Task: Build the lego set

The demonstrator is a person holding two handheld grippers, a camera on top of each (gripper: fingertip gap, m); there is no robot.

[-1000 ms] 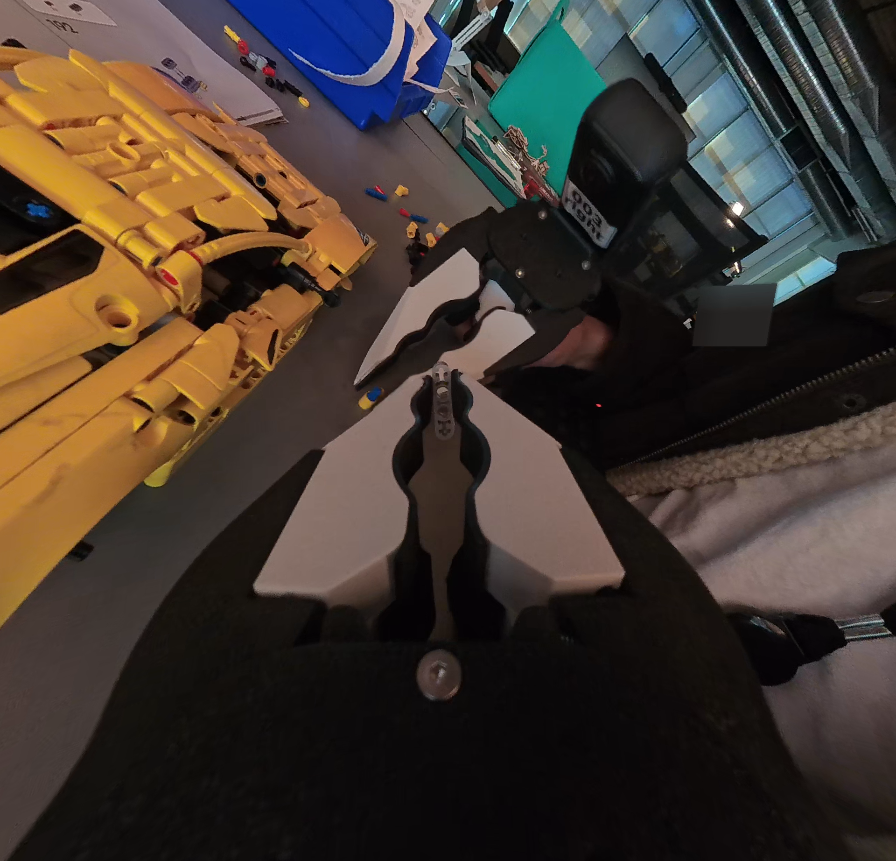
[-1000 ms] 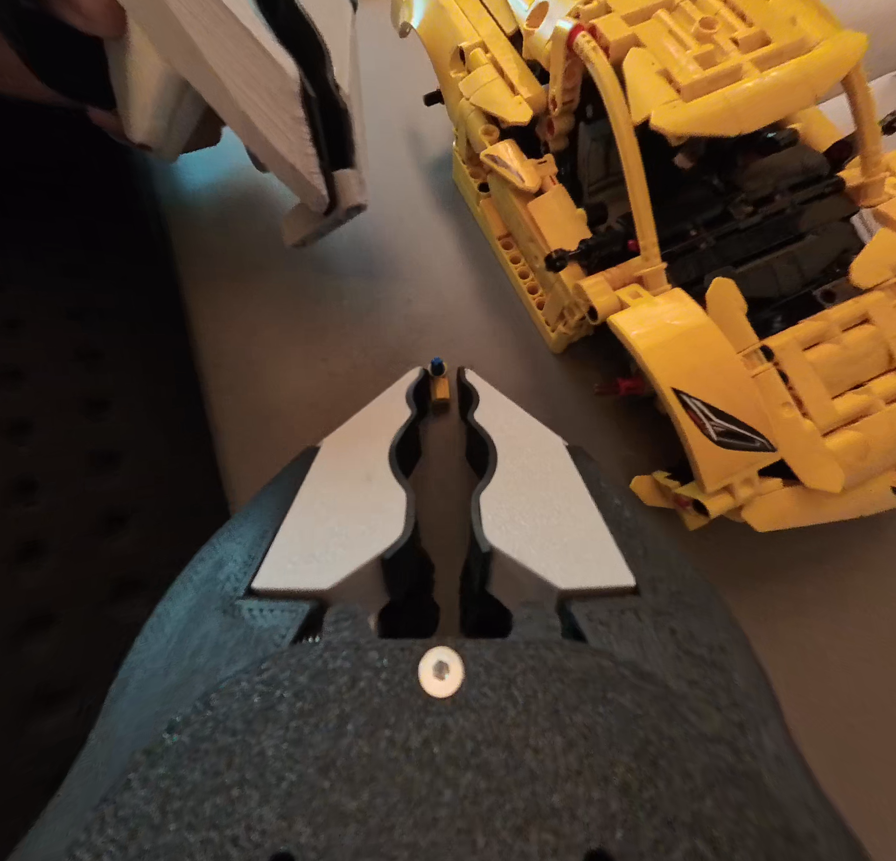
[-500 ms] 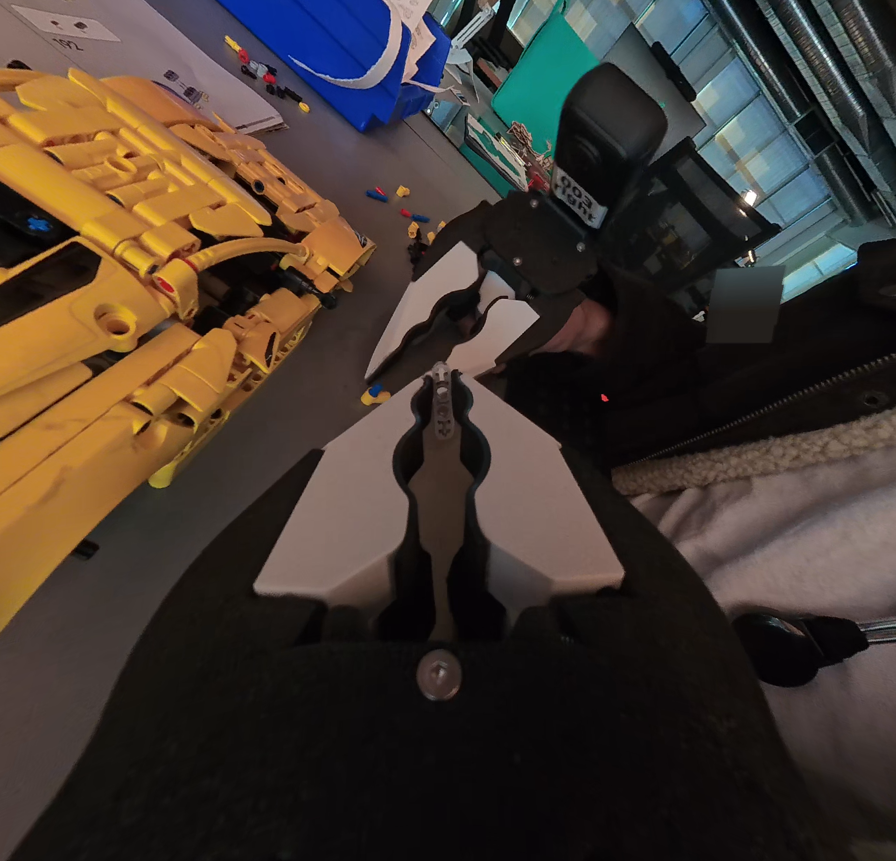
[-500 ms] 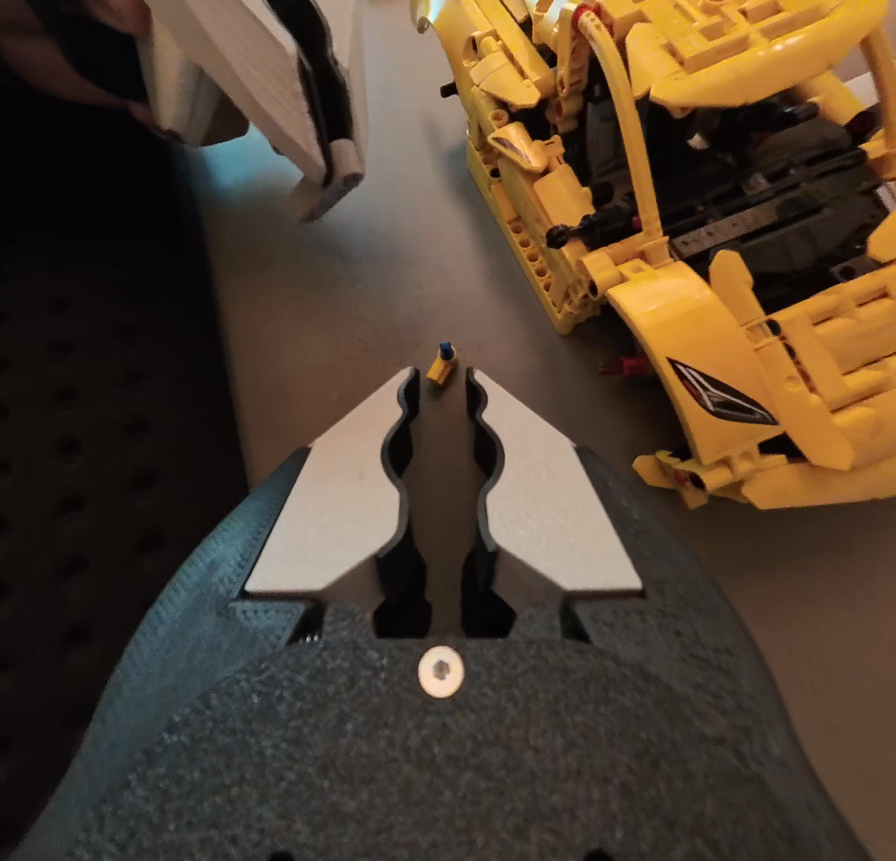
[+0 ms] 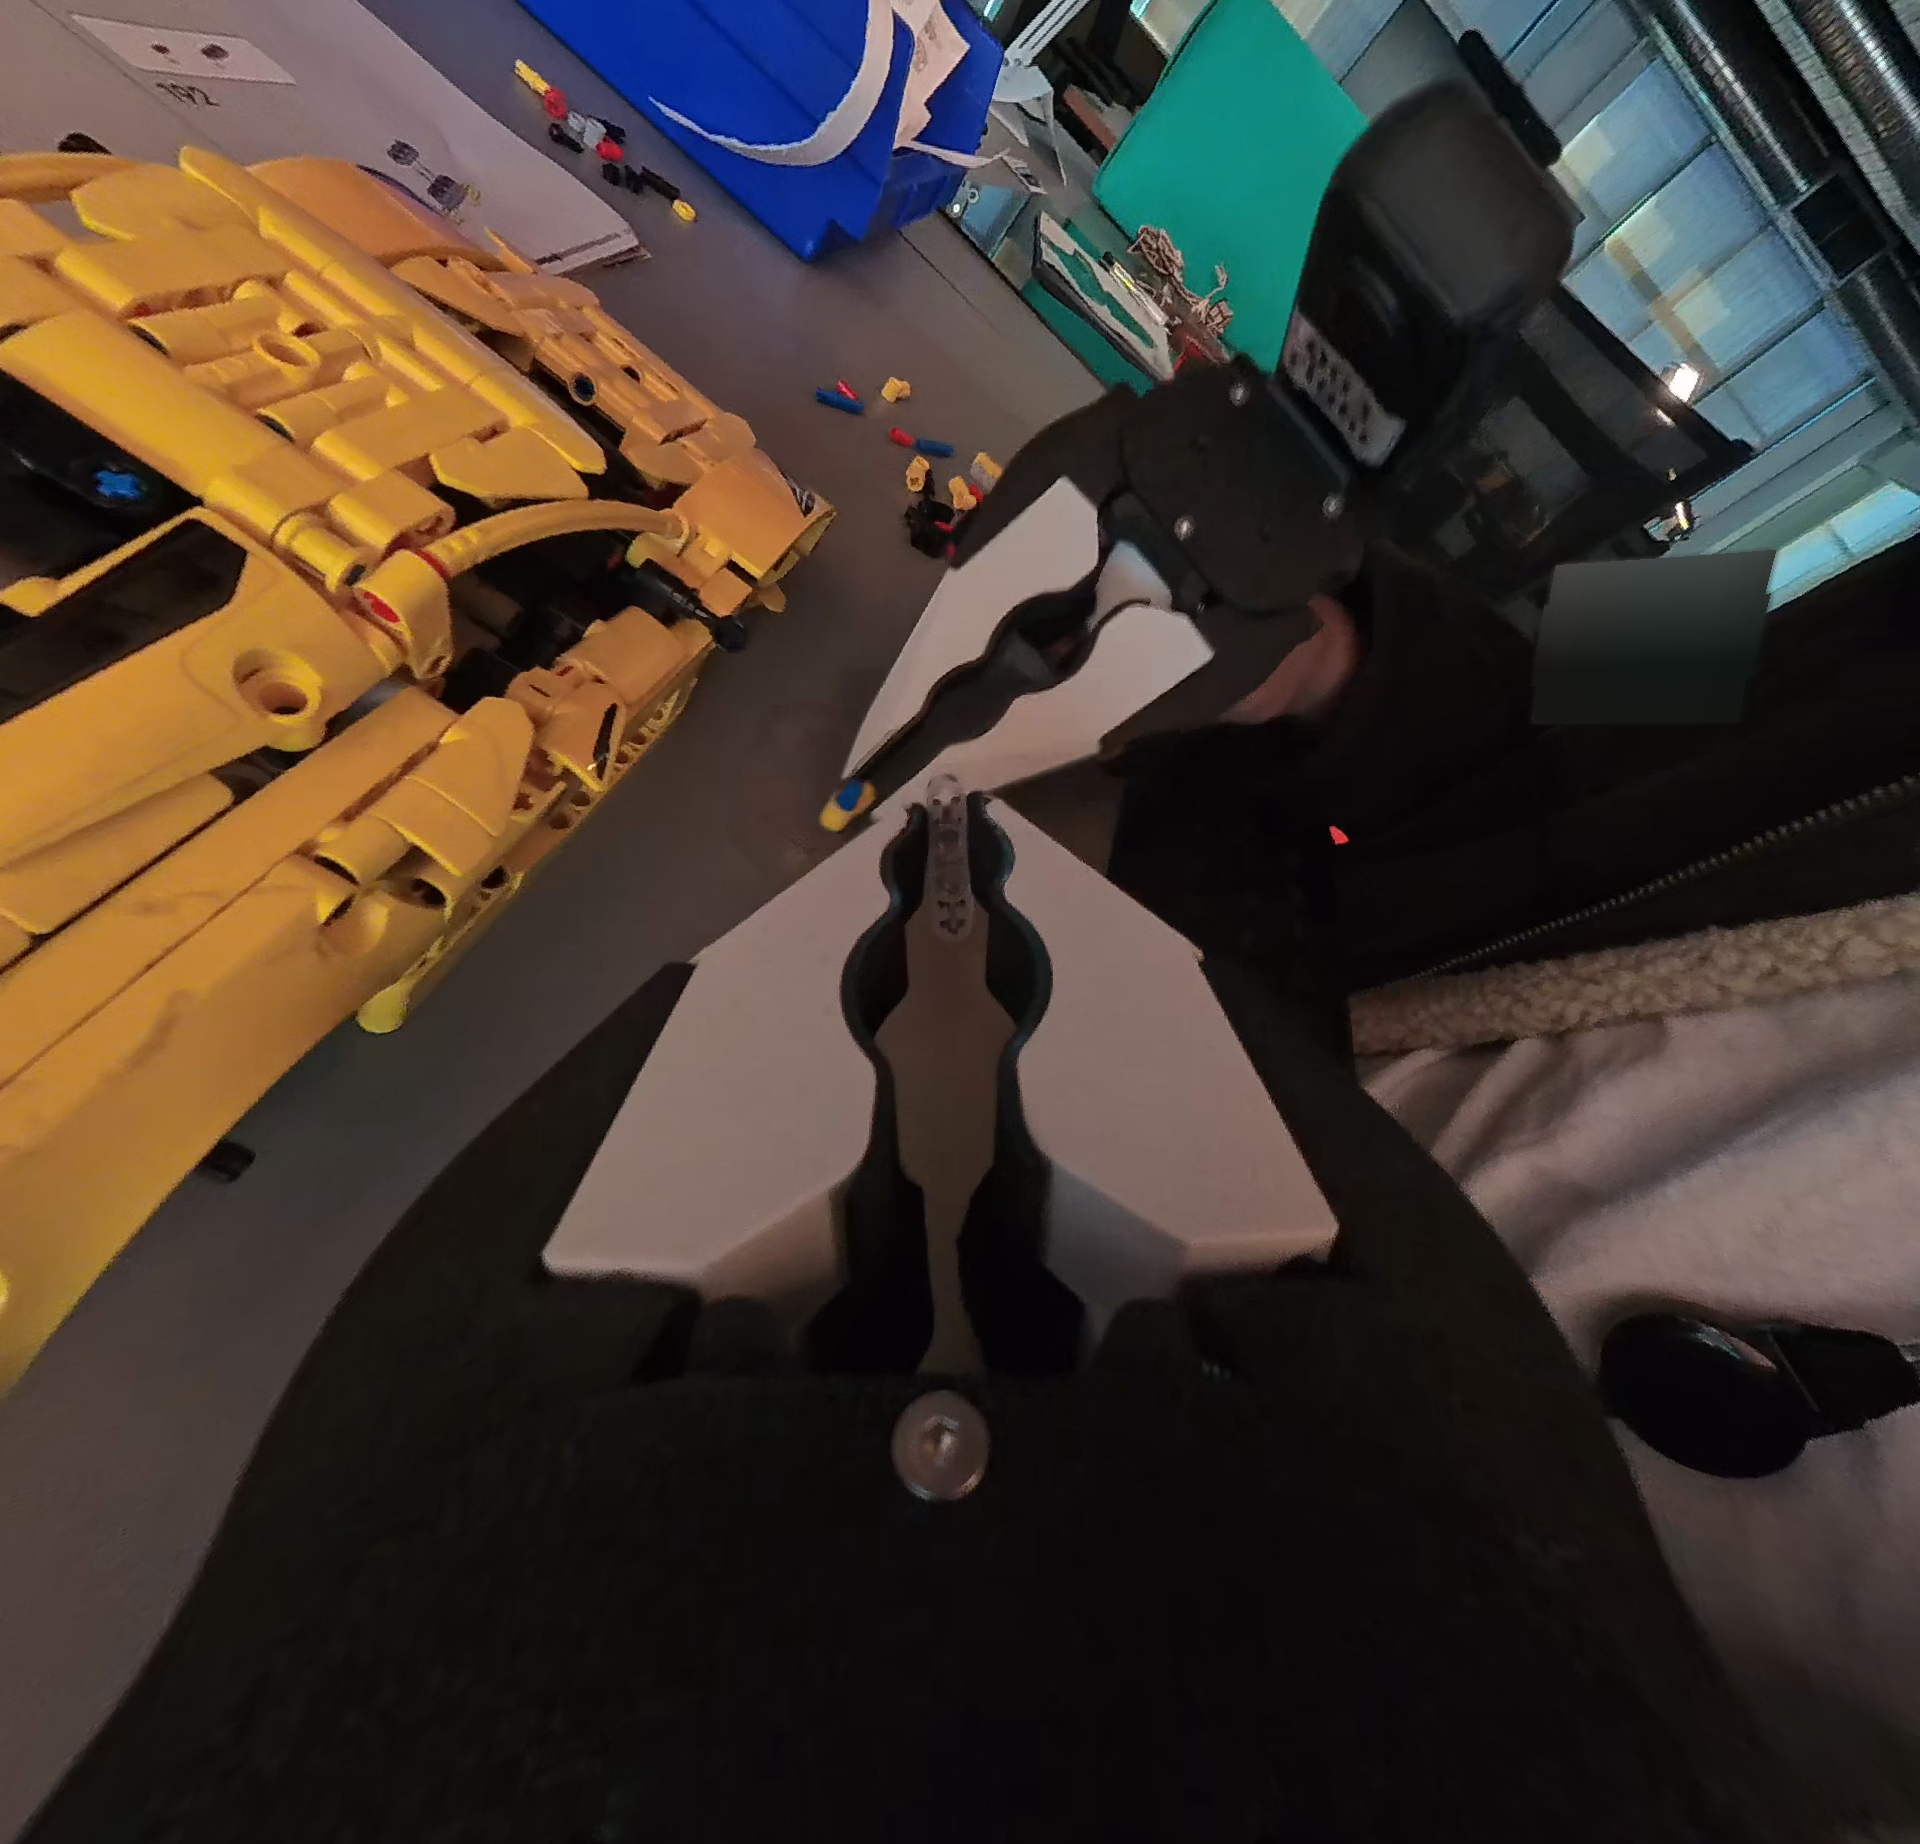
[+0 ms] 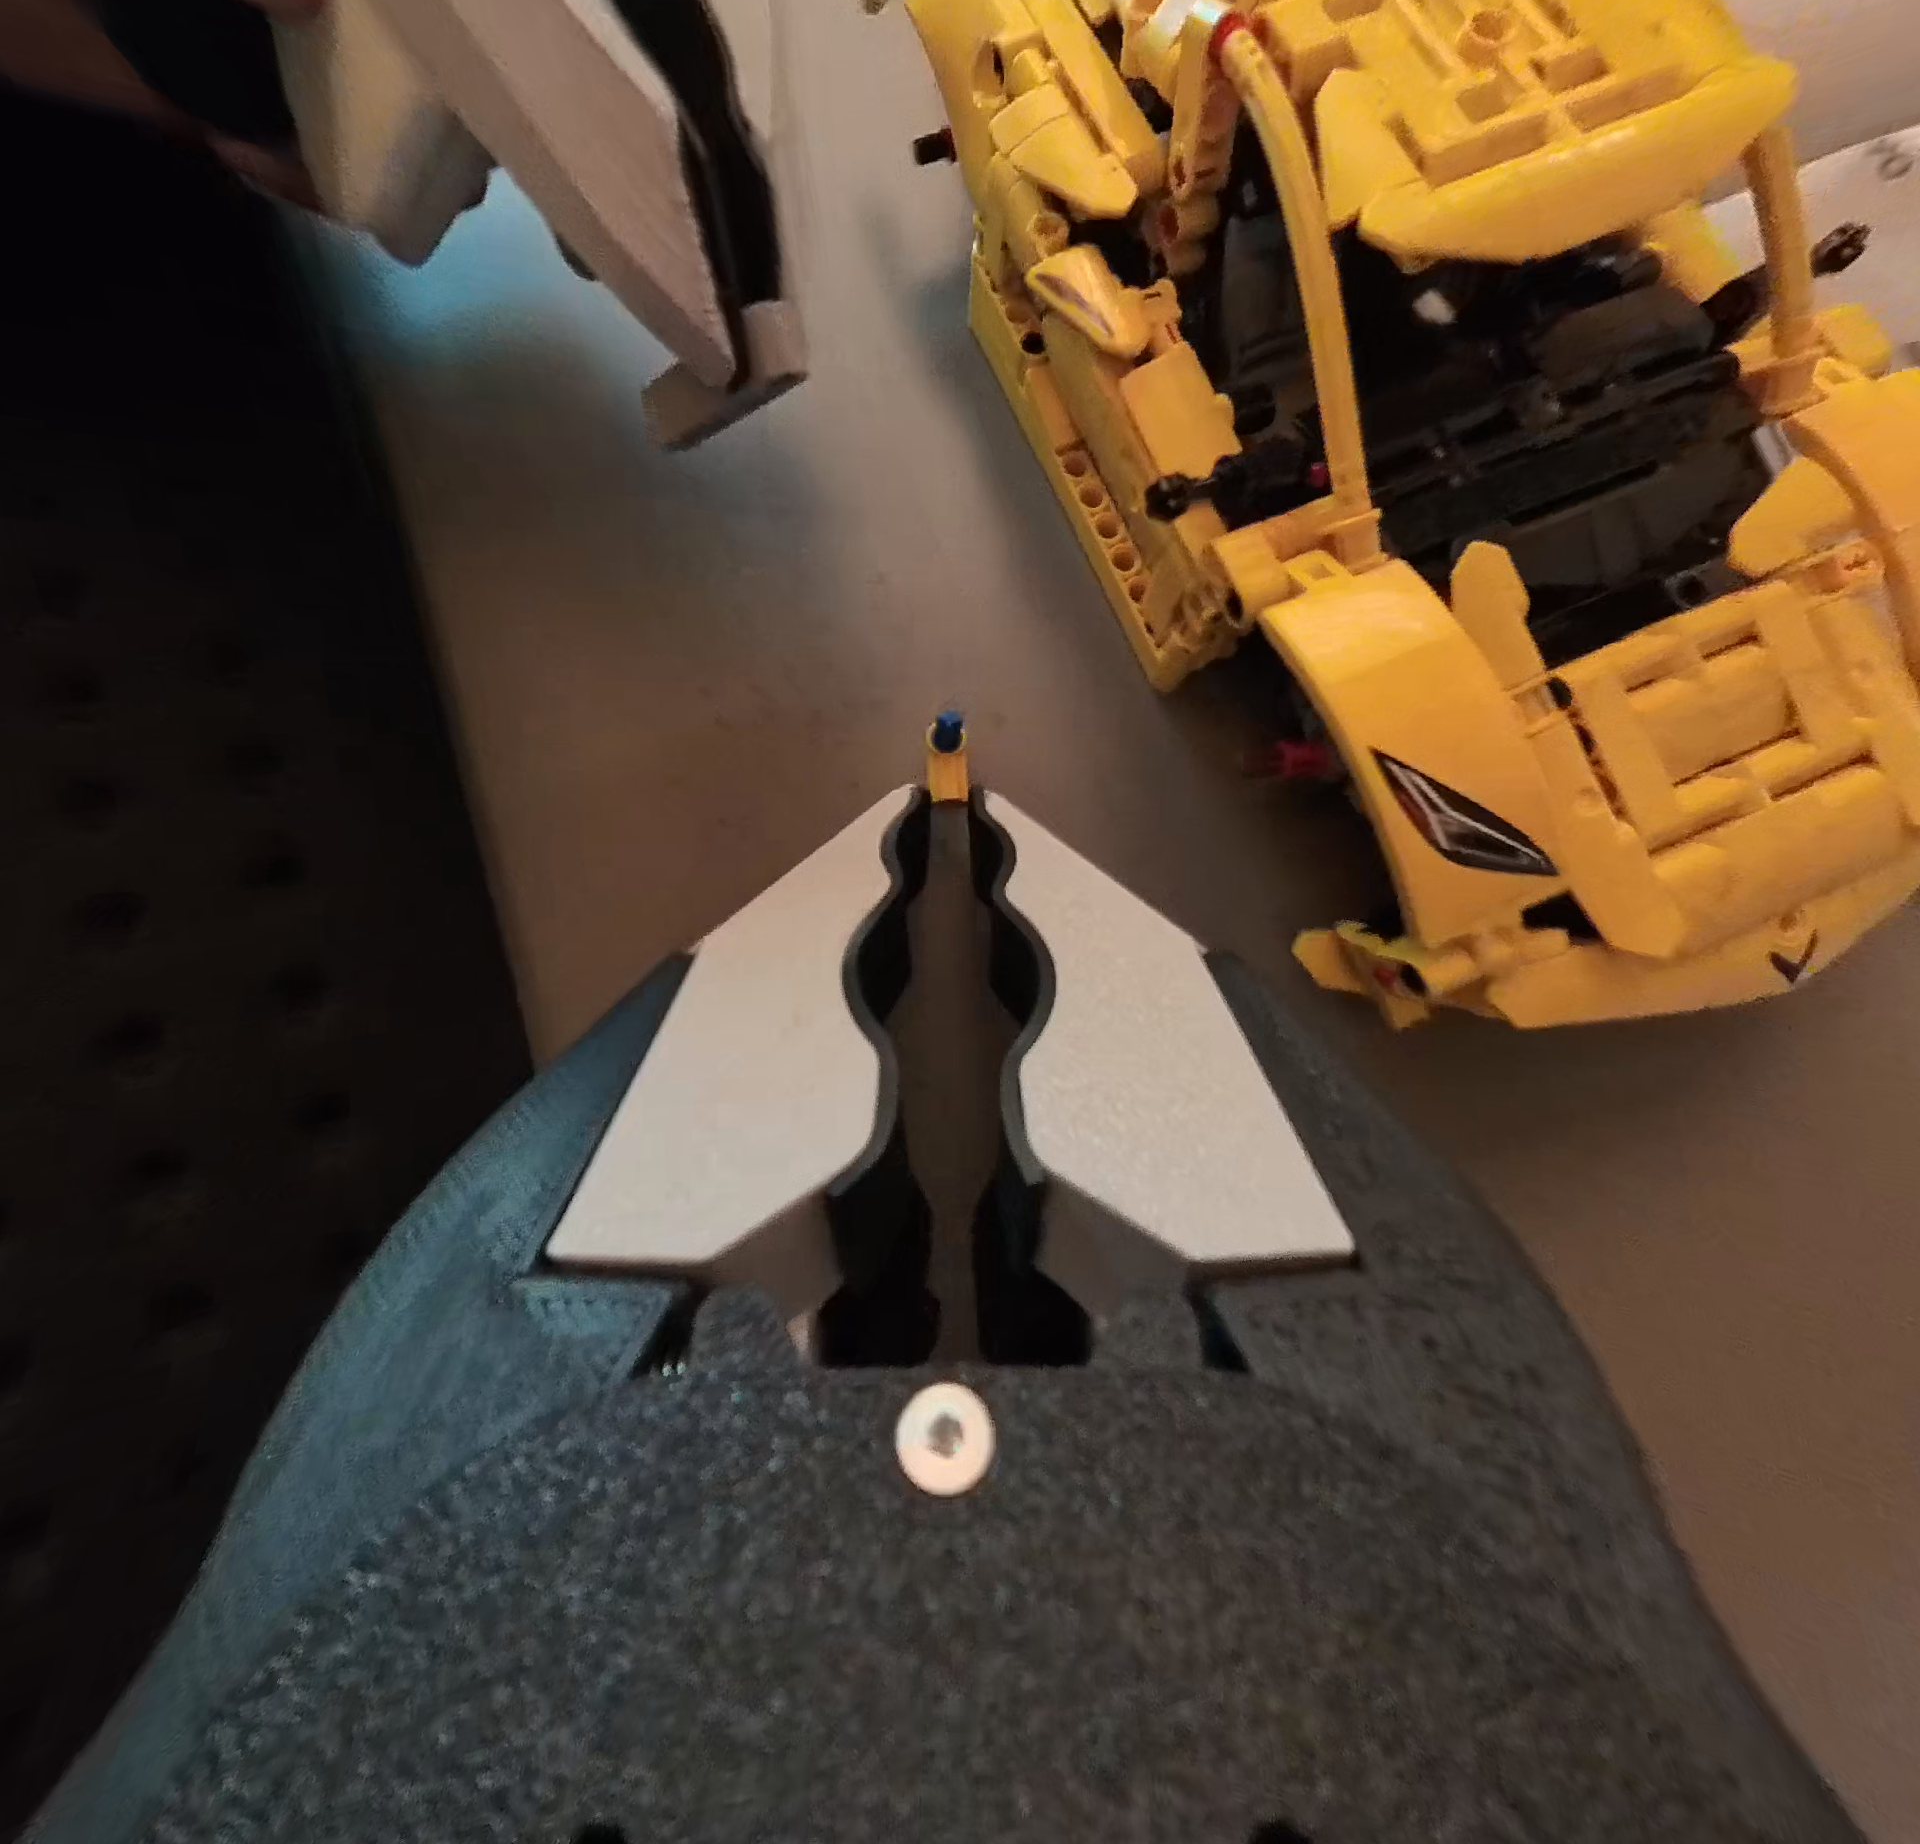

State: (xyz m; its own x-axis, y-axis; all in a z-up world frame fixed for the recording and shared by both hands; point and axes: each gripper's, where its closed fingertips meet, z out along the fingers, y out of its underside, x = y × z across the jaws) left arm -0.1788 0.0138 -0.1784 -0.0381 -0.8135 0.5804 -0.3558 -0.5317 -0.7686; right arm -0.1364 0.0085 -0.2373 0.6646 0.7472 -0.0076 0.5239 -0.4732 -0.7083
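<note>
Left wrist view: near to far, as labelled below.
Left gripper [image 5: 948,807]: my jaws are closed on a thin grey beam [image 5: 948,864], which stands edge-on between the tips and projects just past them.
Right gripper [image 5: 883,755]: seen beyond my left tips, angled down toward the grey tabletop [image 5: 727,734]; a yellow-and-blue pin [image 5: 844,803] sits at its tips.
Yellow car model [image 5: 312,547]: resting on the table to the left, partly built, dark interior exposed.
Loose pieces [image 5: 914,444]: small red, blue and yellow parts scattered farther back, near a blue bin [image 5: 727,80] and an instruction sheet [image 5: 312,111].
Right wrist view: near to far.
Right gripper, own view [image 6: 945,802]: my jaws are drawn in on the pin [image 6: 947,760], whose blue end points away from me.
Table surface [image 6: 727,599]: bare between the pin and the model.
Car model, this view [image 6: 1455,444]: ahead and to the right, apart from the pin.
Left gripper, far [image 6: 727,381]: upper left, above the table.
</note>
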